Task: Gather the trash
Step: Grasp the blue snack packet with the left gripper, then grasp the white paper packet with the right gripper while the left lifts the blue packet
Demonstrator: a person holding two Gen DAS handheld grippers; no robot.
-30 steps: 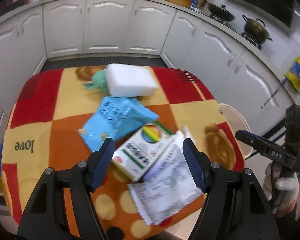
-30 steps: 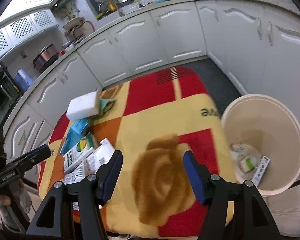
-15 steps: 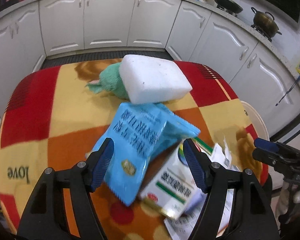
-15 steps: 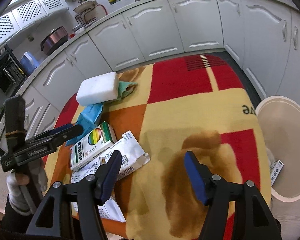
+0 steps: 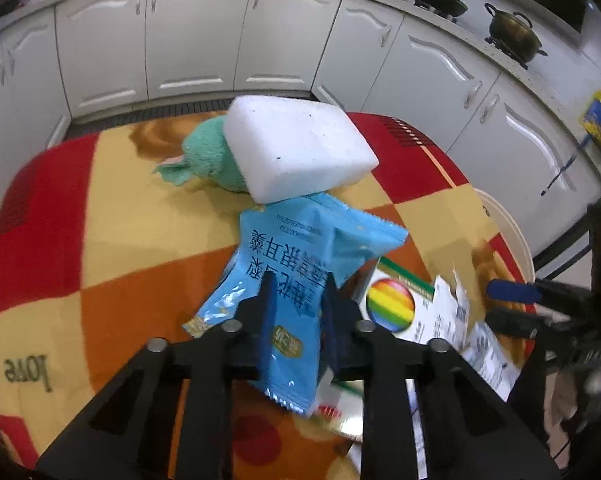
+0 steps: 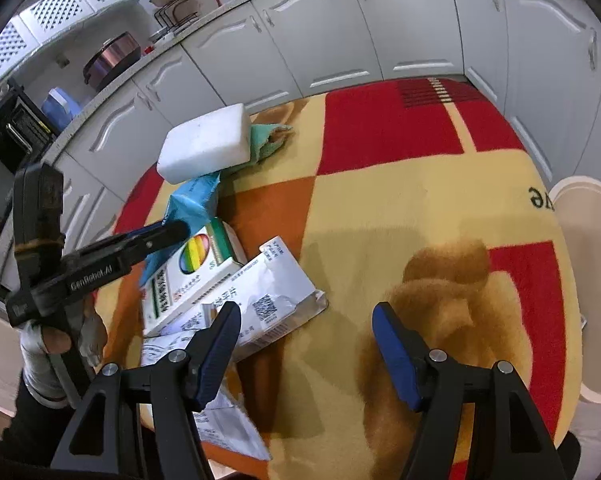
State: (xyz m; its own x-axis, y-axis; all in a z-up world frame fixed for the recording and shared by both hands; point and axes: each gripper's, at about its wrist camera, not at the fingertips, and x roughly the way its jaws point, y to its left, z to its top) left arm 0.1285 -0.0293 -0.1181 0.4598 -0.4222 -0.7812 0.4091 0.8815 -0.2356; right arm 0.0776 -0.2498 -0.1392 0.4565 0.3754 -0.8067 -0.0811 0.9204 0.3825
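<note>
Left gripper (image 5: 296,300) is clamped on the blue packet (image 5: 300,264), pinching it near its lower end. The packet lies on the checked cloth (image 5: 120,220), its far edge tucked under the white sponge (image 5: 296,148), its right side overlapping the rainbow box (image 5: 392,308). A green rag (image 5: 208,156) sits behind the sponge, touching it. Right gripper (image 6: 306,326) stands wide apart, holding nothing, above the cloth just beside the white paper wrapper (image 6: 276,296). The bin (image 6: 588,280) stands off the table's right edge, rim only partly seen.
</note>
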